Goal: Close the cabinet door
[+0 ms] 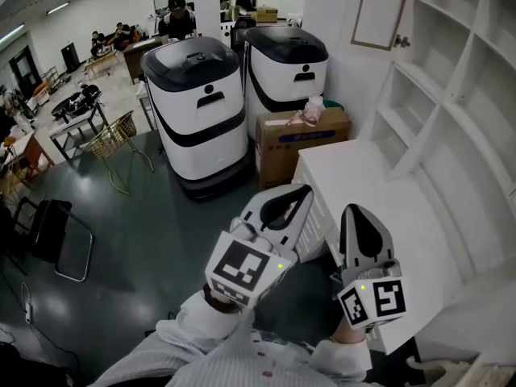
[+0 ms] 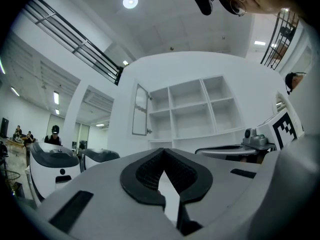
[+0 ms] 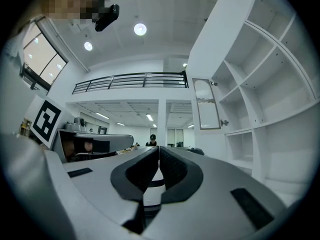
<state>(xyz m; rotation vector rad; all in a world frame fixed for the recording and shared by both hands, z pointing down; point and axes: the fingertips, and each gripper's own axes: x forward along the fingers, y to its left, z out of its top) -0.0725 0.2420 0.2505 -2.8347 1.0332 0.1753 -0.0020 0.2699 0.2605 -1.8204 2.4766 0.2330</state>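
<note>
Left gripper (image 1: 305,192) and right gripper (image 1: 353,210) are both pinched shut and empty. The cabinet door (image 1: 380,10) hangs open at the upper left of the shelves (image 1: 451,79), well beyond my tips. I'd press its face flat with closed tips, slowly.

Shelves (image 1: 451,95) and cabinet door (image 1: 380,10): smooth matt white. Two machines (image 1: 201,111): glossy white plastic shells. Box (image 1: 302,139): plain brown cardboard. Basket (image 1: 113,135): thin metal wire. Floor (image 1: 137,216): dark, faintly shiny. Left gripper (image 2: 163,152): matt grey plastic, with black finely ribbed pads (image 2: 147,176).
</note>
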